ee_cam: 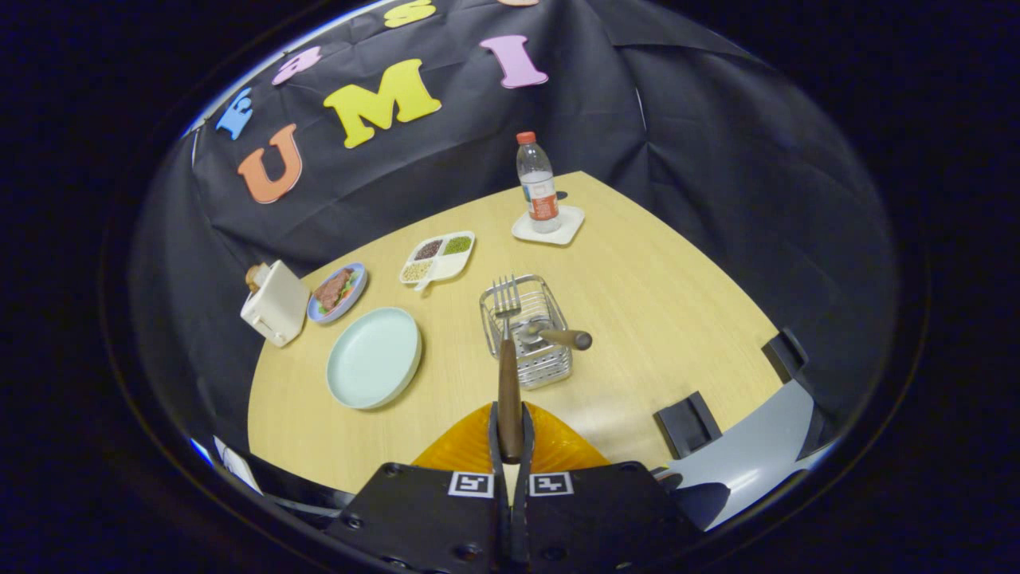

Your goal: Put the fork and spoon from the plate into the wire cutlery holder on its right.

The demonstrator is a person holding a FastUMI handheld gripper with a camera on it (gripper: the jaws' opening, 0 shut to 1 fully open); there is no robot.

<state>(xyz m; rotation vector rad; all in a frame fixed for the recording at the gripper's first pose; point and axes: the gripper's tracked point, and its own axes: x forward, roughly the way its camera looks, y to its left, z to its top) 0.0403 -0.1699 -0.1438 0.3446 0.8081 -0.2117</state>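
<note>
We have our gripper [510, 446] closed tight on the brown wooden handle of the silver metal fork [507, 351], with one finger pressing on each side so it cannot slip. The fork sticks straight out ahead of the fingers, and its prongs reach over the near left part of the silver wire cutlery holder [529, 333], because that is where we want it to go. We think we need to tip the fork and lower it in before we let go. The spoon with the brown wooden handle [550, 335] already lies in the holder, bowl down inside and handle leaning out over the right rim (so that half of the job looks done). Just left of the holder sits the round pale green plate [373, 358], and nothing lies on it now. Under our fingers is an orange ribbed dish [558, 445], close to the table's near edge. Farther off on the light wooden table [669, 303] we see a small plate of food [338, 292], a white tray with split parts [437, 257], a cream toaster [276, 304], and a clear water bottle [538, 183] on a white coaster [550, 228].
</note>
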